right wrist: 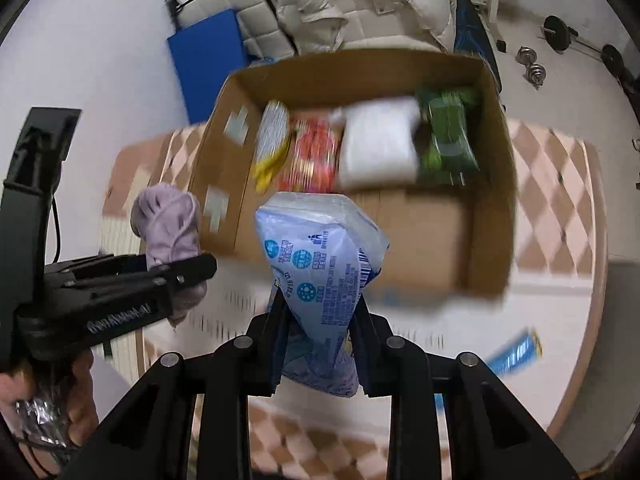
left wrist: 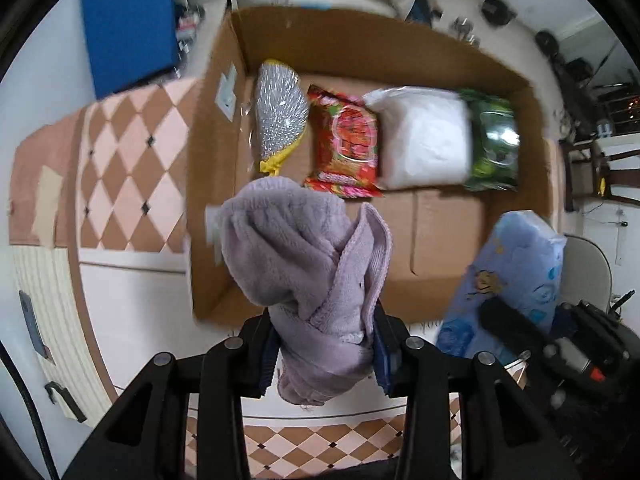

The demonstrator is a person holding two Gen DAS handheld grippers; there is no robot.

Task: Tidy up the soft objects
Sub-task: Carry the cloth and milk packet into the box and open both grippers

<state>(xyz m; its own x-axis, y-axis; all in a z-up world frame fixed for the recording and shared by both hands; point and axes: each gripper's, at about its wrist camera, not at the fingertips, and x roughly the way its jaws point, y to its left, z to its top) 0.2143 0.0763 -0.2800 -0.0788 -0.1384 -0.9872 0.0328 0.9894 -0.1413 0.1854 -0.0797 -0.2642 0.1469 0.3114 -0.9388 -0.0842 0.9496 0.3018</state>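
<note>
Above the near edge of the cardboard box, the left gripper pinches a lilac towel and the right gripper clamps a blue tissue pack. Farther in, four soft packets line the box's back wall.

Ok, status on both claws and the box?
Left claw shut on purple towel. Right claw shut on blue pack. Cardboard box open, front half free.
</note>
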